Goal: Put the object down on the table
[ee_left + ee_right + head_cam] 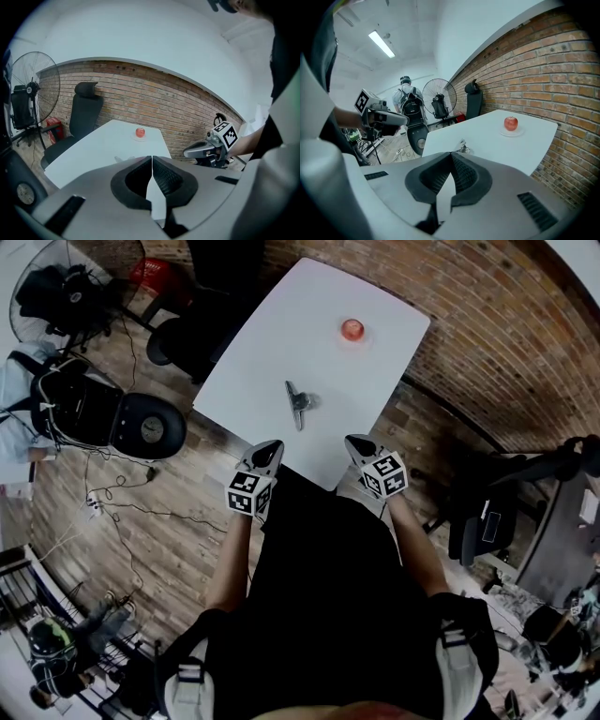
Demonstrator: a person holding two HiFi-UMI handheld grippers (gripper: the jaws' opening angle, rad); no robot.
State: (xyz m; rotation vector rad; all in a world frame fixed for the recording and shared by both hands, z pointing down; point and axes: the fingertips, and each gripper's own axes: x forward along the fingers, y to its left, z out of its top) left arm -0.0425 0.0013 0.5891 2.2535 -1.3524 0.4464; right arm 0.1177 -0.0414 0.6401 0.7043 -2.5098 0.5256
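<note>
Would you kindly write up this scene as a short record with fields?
surface: white table
far side: red apple on a small plate
middle: small metal object, lying on the table, apart from both claws; kind unclear
left claw: shut, nothing held, by the table's near edge
right claw: shut, nothing held, by the table's near edge

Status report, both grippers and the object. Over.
Left gripper shut, empty. Right gripper shut, empty. Metal object lying on table, untouched. Apple on saucer far end, clear.
</note>
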